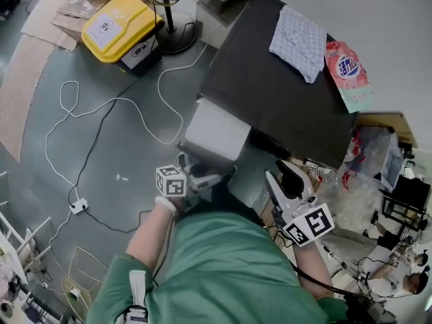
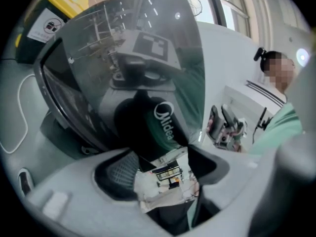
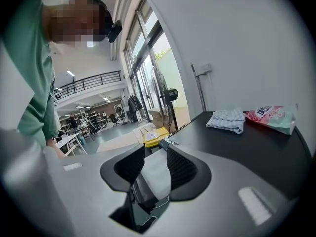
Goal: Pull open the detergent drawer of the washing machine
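Note:
The washing machine has a black top (image 1: 270, 93), (image 3: 247, 142). At the left end of its front a pale grey slab (image 1: 217, 130) juts out; it looks like the detergent drawer, and its inside is hidden. My left gripper (image 1: 210, 178) hangs just below that slab and points at the machine's front. It is open with nothing between its pads. In the left gripper view, my left gripper (image 2: 160, 157) faces the round glass door (image 2: 133, 58), which carries a Midea mark. My right gripper (image 1: 283, 177), (image 3: 155, 154) is open and empty in front of the machine. The pale slab (image 3: 157, 177) shows beyond its jaws.
A checked cloth (image 1: 300, 36) and a pink detergent bag (image 1: 347, 69) lie on the machine's top. On the floor to the left are a yellow box (image 1: 118, 22), a fan's base (image 1: 175, 39) and a looping white cable (image 1: 101, 113). Plastic bags and racks (image 1: 378, 174) crowd the right.

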`<state>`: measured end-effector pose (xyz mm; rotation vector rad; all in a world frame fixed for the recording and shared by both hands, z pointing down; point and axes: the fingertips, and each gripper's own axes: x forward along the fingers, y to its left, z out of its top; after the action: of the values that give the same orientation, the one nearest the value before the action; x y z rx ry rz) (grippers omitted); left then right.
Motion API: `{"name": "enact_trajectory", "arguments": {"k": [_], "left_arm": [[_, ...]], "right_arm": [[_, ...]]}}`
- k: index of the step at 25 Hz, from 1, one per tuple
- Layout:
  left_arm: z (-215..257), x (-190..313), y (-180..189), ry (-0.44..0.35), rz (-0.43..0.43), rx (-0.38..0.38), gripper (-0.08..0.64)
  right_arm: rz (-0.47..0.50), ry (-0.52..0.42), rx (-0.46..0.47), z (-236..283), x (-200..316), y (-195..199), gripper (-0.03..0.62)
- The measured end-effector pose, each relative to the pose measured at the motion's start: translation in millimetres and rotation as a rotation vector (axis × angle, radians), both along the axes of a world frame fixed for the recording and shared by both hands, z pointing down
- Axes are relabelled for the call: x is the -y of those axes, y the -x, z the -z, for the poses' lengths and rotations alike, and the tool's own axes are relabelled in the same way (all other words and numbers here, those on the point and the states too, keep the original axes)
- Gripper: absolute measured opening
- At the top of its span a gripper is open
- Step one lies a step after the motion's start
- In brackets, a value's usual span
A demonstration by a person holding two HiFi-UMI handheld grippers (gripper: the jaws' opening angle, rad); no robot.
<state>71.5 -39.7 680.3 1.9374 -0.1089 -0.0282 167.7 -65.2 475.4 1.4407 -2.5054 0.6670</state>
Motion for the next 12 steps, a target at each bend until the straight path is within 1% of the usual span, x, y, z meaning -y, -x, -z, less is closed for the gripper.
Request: {"name": "enact_trajectory", "arguments": {"k": [6, 9, 12], "left_arm": [[-4, -21, 14, 0.006, -0.001, 0.025, 0.318], [-11, -26, 17, 0.008, -0.006, 0.063, 0.328], [-14, -27, 19, 0.008, -0.008, 0.11, 0.336]], "right_arm": [[0.07, 0.006, 0.006, -5, 8, 17, 0.141], [0.094, 0.005, 0.007, -6, 14, 24, 0.141], [0.096, -0.004, 0.013, -3, 19, 27, 0.141]]}}
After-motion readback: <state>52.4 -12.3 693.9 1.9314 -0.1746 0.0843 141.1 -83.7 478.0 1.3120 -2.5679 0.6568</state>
